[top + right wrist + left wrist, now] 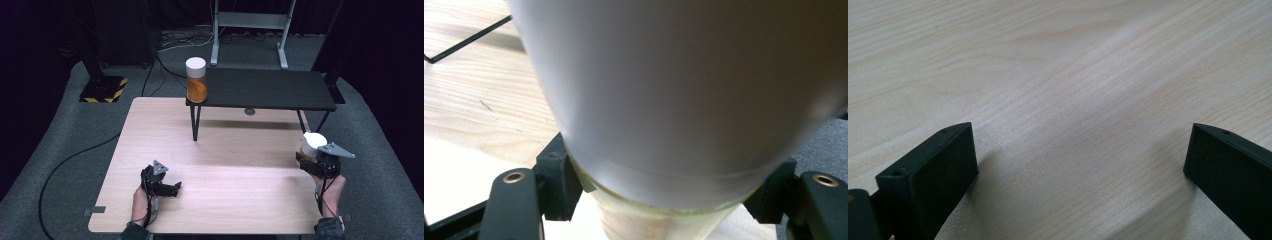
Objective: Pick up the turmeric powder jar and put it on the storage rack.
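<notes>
1. I stand at a pale wooden table (215, 165), holding a two-jaw gripper in each hand; my forearms come in from the near edge.
2. My right gripper (312, 159) is at the right edge of the table, closed around a jar (311, 146) with a white lid (314, 139). The jar is clear of the tabletop.
3. In the right gripper view, the lid (684, 90) looms large and close. Beneath it is the clear glass body (654, 220), with a black jaw pressed against it on either side, just below the lid's rim.
4. I cannot tell from these views what is inside the jar I hold.
5. My left gripper (172, 189) sits low over the near left part of the table, well apart from the right one. In the left gripper view its two black jaws stand wide apart with bare wood (1073, 115) between them.
6. A low black shelf (265, 89) on thin legs stands across the far side of the table.
7. A second jar (196, 80) with a white lid, part filled with something orange, stands upright on the shelf's left end.
8. A black cable (65, 165) curves over the grey carpet (45, 150) left of the table.
</notes>
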`<state>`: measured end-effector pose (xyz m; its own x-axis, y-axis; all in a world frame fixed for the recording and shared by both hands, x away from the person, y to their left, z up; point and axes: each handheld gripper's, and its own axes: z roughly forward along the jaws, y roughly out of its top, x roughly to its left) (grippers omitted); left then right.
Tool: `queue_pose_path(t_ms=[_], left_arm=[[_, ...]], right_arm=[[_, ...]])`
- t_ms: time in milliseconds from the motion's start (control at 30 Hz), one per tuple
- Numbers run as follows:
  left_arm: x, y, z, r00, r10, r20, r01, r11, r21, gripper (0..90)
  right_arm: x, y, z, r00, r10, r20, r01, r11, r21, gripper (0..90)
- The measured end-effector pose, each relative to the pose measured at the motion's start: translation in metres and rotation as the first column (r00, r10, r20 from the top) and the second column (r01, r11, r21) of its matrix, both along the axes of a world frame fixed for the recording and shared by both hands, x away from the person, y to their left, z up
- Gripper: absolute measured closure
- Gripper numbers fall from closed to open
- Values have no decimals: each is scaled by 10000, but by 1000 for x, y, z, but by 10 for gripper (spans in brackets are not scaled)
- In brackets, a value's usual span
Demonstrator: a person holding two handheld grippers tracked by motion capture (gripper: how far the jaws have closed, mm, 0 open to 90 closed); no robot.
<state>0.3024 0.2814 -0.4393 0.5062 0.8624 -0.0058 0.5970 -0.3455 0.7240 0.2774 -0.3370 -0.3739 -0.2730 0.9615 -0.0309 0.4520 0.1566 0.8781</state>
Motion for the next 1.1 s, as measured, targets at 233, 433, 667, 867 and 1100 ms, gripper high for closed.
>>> queue_pose_path(t_ms=[233,433,667,867,1100], left_arm=[[0,0,0,10000,-2,9,2,10000,7,0],[0,0,0,10000,-6,12,6,10000,10,1],[0,0,0,10000,-2,9,2,10000,6,0],[0,0,0,10000,-7,10,7,10000,11,0],[0,0,0,10000,-6,9,6,10000,10,1]], right_arm=[[4,-3,9,10000,-18,-10,18,10000,-8,297],[7,-3,17,10000,-11,18,11,10000,-64,297],[11,-5,26,10000,37,91,-36,9999,-118,297],[14,-8,34,9997,64,222,-63,10000,-53,297],[17,-10,42,9995,43,312,-42,10000,-38,297]])
